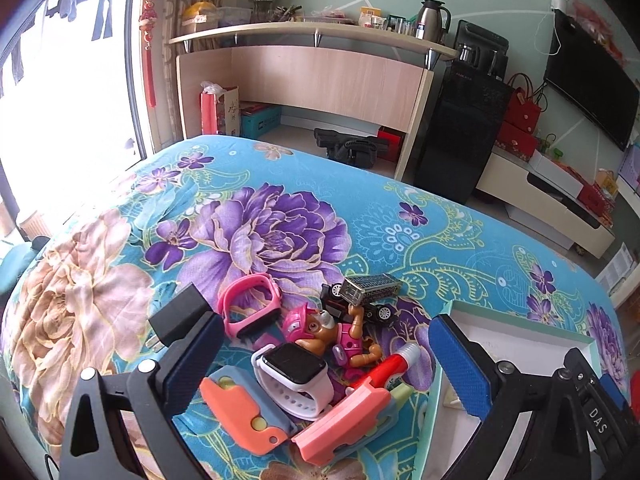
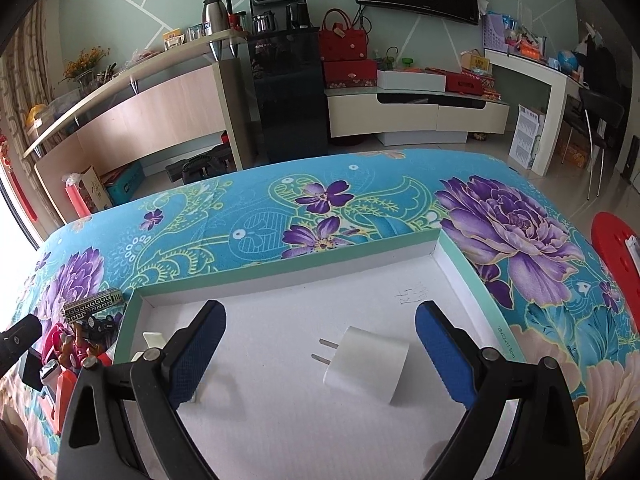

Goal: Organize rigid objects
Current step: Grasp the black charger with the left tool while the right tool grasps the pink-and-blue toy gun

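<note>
My left gripper [image 1: 324, 364] is open above a pile of small items on the flowered cloth: a white smartwatch [image 1: 296, 376], a pink watch [image 1: 250, 306], a pup figure [image 1: 320, 330], a toy truck [image 1: 370, 288], two orange-and-blue folding pieces [image 1: 244, 412] and a red tube [image 1: 394, 366]. A black plug adapter [image 1: 178, 314] lies by its left finger. My right gripper [image 2: 318, 354] is open and empty over the white box [image 2: 288, 280], with a white plug adapter [image 2: 366, 362] lying on the box floor between its fingers.
The box [image 1: 516, 320] with its mint rim lies to the right of the pile. A second white piece [image 2: 154, 338] lies in the box's left corner. A red round object [image 2: 616, 252] sits at the table's right edge. A counter, a cabinet and a TV stand lie beyond the table.
</note>
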`<action>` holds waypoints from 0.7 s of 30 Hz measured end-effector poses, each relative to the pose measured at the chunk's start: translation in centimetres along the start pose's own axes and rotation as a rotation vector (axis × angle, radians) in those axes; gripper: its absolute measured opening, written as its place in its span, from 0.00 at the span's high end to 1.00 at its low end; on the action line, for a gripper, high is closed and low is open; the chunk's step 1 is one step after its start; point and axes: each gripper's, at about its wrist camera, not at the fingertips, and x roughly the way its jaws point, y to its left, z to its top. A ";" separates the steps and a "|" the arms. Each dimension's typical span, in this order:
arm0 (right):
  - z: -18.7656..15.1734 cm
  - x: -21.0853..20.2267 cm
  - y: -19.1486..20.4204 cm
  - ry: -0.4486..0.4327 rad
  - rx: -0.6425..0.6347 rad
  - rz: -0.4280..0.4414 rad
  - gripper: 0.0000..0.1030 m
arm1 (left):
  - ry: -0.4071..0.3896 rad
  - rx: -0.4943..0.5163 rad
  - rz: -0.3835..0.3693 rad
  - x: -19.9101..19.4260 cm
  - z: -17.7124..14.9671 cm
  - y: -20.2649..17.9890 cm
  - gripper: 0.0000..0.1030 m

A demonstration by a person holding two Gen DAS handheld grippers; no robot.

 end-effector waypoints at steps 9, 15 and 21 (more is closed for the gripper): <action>-0.5 0.3 4.2 0.037 -0.071 0.058 0.07 | -0.025 -0.035 0.015 -0.8 1.1 3.8 0.00; -0.6 -1.0 6.8 0.040 -0.107 0.153 0.07 | -0.025 -0.095 0.038 -1.1 2.0 8.1 0.00; -1.5 -1.7 10.2 0.087 -0.180 0.244 0.07 | 0.039 -0.155 0.065 -0.4 1.8 11.8 0.00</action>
